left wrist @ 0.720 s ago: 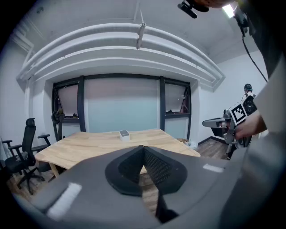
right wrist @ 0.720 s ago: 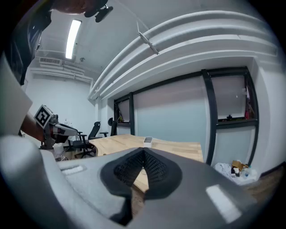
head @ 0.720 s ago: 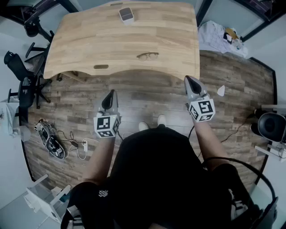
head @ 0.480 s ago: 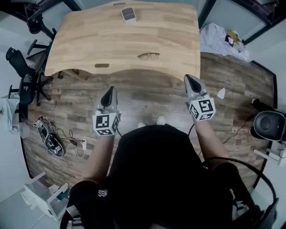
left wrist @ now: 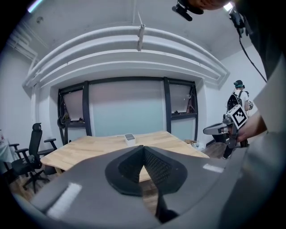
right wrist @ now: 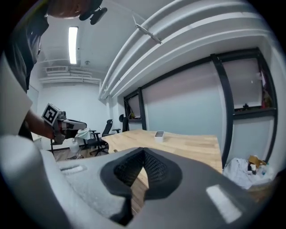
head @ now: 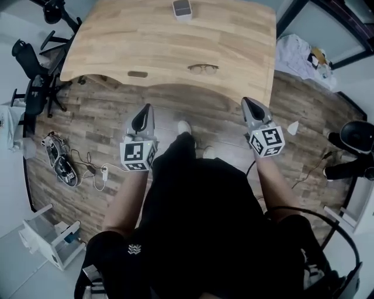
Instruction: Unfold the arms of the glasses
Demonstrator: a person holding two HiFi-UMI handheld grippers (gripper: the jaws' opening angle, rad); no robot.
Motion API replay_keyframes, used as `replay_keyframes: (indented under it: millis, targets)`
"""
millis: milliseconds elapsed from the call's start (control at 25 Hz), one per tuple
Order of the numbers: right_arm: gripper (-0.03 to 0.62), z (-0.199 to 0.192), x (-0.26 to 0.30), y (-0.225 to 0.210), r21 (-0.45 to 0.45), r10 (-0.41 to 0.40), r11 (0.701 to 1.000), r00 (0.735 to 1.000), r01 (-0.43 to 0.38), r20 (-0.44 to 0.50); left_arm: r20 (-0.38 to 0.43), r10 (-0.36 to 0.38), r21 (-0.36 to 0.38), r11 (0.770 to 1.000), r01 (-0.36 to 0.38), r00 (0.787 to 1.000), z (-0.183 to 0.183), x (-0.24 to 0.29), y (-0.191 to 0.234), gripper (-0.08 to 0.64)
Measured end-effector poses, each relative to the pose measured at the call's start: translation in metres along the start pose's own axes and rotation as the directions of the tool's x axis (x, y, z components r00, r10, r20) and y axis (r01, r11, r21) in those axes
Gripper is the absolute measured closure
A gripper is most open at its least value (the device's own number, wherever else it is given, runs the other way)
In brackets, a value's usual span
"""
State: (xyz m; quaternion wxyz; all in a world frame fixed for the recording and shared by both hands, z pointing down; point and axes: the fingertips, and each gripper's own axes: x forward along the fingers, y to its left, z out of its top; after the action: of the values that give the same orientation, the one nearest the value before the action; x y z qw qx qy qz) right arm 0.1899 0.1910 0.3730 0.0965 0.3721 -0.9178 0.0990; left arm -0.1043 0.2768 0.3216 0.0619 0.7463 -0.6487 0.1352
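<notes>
A pair of thin-framed glasses (head: 203, 68) lies on the wooden table (head: 117, 47), near its front edge and right of centre. My left gripper (head: 142, 116) is held over the floor, short of the table's front edge, shut with nothing in it. My right gripper (head: 249, 105) hovers near the table's front right corner, also shut and empty. In the left gripper view the shut jaws meet at the tips (left wrist: 143, 147), with the table (left wrist: 89, 147) beyond. The right gripper view shows its own shut jaws (right wrist: 143, 151). The glasses are not visible in either gripper view.
A small white and grey box (head: 182, 9) stands at the table's far edge. Office chairs (head: 32, 76) stand left of the table. Shoes and cables (head: 61, 166) lie on the floor at the left. A pile of cloth (head: 304, 52) lies right of the table.
The person has stepped toward the table, one foot now forward. Both grippers kept their place in front of the body and stayed shut.
</notes>
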Motion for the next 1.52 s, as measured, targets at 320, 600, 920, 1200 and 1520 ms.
replay_keyframes:
  millis: [320, 600, 920, 1200, 1520]
  targets:
    - [0.591, -0.012, 0.085, -0.009, -0.009, 0.023, 1.0, 0.991, -0.024, -0.131, 0.019, -0.073, -0.035, 0.997, 0.074, 0.997, -0.005, 0.093, 0.045, 0.554]
    - [0.591, -0.009, 0.174, -0.01, -0.013, 0.042, 0.999, 0.976, -0.046, -0.216, 0.022, -0.216, -0.022, 0.976, 0.216, 0.976, 0.007, 0.203, 0.069, 0.554]
    - [0.591, 0.001, 0.236, -0.026, -0.094, 0.046, 0.992, 0.952, -0.078, -0.304, -0.01, -0.333, -0.001, 0.943, 0.333, 0.943, 0.009, 0.279, 0.08, 0.554]
    - [0.591, -0.021, 0.263, -0.039, -0.097, 0.14, 0.976, 0.907, -0.194, -0.397, -0.041, -0.341, 0.022, 0.939, 0.342, 0.939, 0.007, 0.311, 0.067, 0.554]
    - [0.575, -0.086, 0.297, -0.027, -0.093, 0.313, 0.902, 0.784, -0.423, -0.536, -0.123, -0.229, -0.01, 0.973, 0.23, 0.966, -0.043, 0.334, 0.066, 0.554]
